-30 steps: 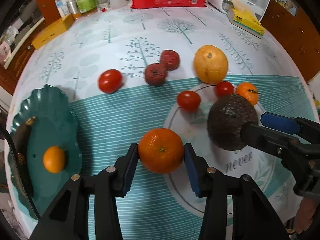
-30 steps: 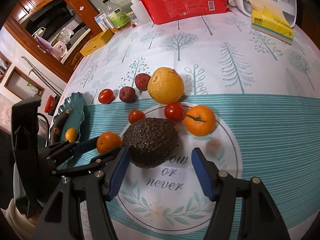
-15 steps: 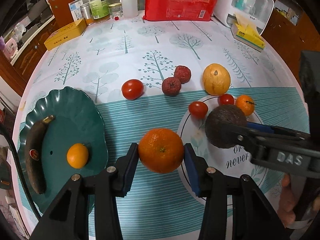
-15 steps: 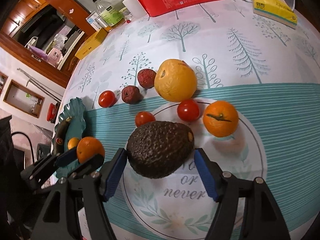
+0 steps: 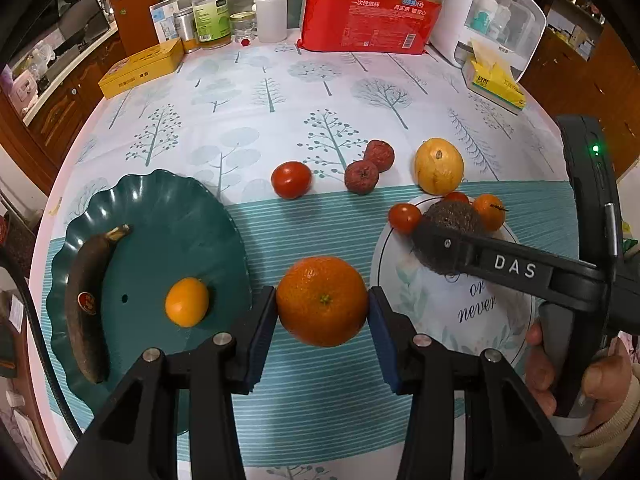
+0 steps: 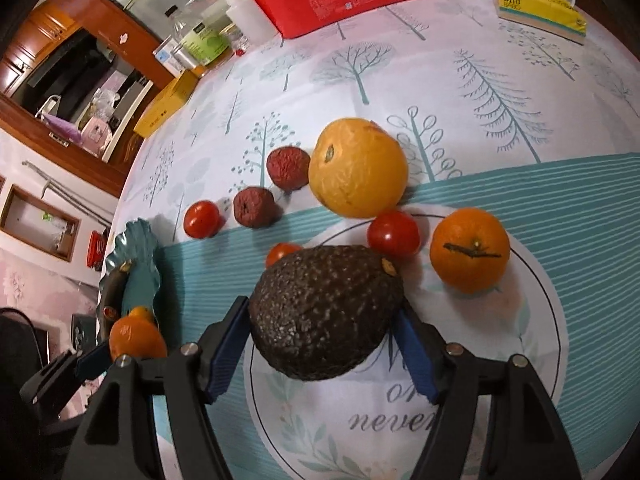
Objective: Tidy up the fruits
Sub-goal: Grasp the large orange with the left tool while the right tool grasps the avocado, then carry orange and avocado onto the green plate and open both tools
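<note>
Your left gripper (image 5: pixel 322 312) sits at the bottom centre of the left wrist view, both blue pads pressed against an orange mandarin (image 5: pixel 322 301) held between them above the striped cloth of the desk (image 5: pixel 280 92). Your right gripper (image 6: pixel 324 344) occupies the bottom centre of the right wrist view and clamps a dark, rough-skinned avocado (image 6: pixel 328 312). The right-hand pad is mostly hidden behind the fruit.

In the left wrist view, the right gripper's arm marked "DAS" crosses the right of the frame and covers the lower part of the avocado. Whether the avocado touches the printed white mat (image 5: pixel 452 320) below it cannot be determined.

At the left of that frame, the green scalloped plate (image 5: pixel 168 216) carries a blackened banana (image 5: pixel 90 300) and a small orange fruit (image 5: pixel 187 302), lying apart. The plate's near edge is cut off behind the gripper body.

Further up, note a small tomato (image 5: pixel 405 218), a second mandarin (image 5: pixel 489 212) partly screened by the avocado, and another tomato almost fully hidden behind it. Beyond these lie a larger tomato (image 5: pixel 291 179), two wrinkled dark-red fruits (image 5: pixel 362 176), touching, and a yellow round fruit (image 5: pixel 439 166).

At the top of the frame stand a red package (image 5: pixel 368 24), bottles (image 5: pixel 210 12) and a yellow tin (image 5: pixel 140 68).
</note>
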